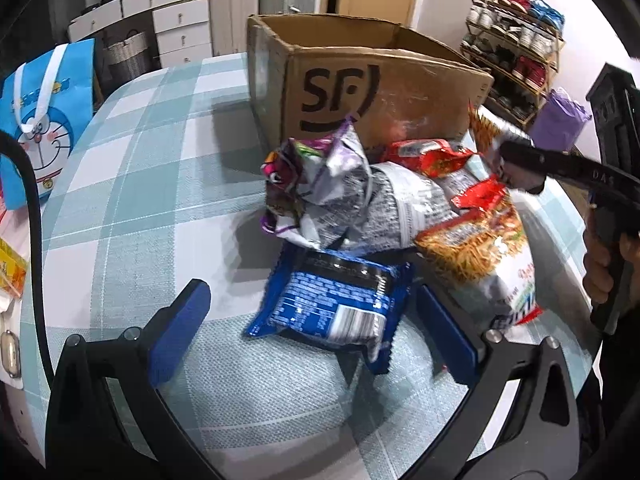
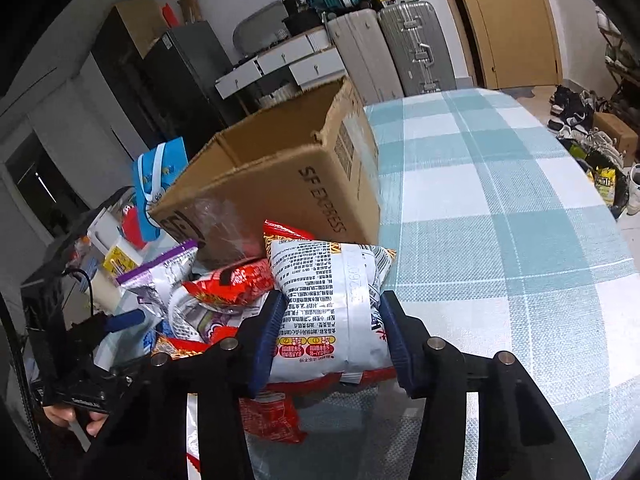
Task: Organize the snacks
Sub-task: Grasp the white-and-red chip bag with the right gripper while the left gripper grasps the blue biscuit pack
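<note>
Right gripper (image 2: 332,336) jaws clamp white snack bag (image 2: 328,304) — cardboard box (image 2: 280,184) behind.

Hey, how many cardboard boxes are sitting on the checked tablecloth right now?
1. The open cardboard box stands on the checked tablecloth just behind the snack pile. Anything behind the box would be hidden.

Suitcases (image 2: 400,52), shoe rack (image 1: 516,44), door (image 2: 512,20)
</note>
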`<state>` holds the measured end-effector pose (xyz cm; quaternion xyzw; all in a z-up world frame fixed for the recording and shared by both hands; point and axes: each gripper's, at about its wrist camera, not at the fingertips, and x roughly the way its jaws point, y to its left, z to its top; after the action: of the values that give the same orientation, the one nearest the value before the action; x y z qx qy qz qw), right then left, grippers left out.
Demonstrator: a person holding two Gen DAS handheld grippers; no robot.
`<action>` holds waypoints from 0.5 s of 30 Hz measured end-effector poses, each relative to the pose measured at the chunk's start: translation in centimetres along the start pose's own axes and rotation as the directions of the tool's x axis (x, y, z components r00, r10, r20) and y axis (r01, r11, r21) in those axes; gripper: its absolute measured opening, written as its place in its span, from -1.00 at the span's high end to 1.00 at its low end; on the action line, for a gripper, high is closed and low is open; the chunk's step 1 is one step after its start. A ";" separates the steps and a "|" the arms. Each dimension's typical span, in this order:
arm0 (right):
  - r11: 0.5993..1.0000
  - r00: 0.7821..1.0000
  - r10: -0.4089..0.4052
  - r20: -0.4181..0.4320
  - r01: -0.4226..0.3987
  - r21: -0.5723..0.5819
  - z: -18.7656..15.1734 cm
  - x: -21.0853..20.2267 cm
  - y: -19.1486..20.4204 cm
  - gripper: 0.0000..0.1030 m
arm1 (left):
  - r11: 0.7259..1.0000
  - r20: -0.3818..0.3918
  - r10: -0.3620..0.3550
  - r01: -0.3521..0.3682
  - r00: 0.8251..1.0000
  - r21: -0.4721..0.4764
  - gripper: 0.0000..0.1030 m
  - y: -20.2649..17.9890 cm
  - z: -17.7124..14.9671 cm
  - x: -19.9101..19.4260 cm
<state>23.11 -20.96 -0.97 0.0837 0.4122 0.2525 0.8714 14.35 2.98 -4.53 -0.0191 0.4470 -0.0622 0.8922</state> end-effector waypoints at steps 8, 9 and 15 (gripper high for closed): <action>1.000 0.999 0.021 0.040 -0.021 -0.009 0.5 -1.9 0.3 0.05 | 0.999 -0.028 -0.016 0.017 0.999 0.028 -0.86 -0.6 -0.3 0.5; 1.000 0.999 0.024 0.042 -0.023 -0.009 0.6 -2.1 0.3 0.05 | 0.999 -0.029 -0.021 0.022 0.999 0.028 -0.83 -0.5 -0.3 0.6; 1.000 0.999 0.027 0.042 -0.027 -0.011 0.6 -2.3 0.4 0.05 | 0.997 -0.051 -0.040 0.043 0.998 0.062 -0.13 -0.9 -0.8 0.8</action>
<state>22.18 -21.78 1.12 0.0901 0.3914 0.2644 0.8768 14.10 2.03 -5.61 0.0013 0.4665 -0.0951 0.8794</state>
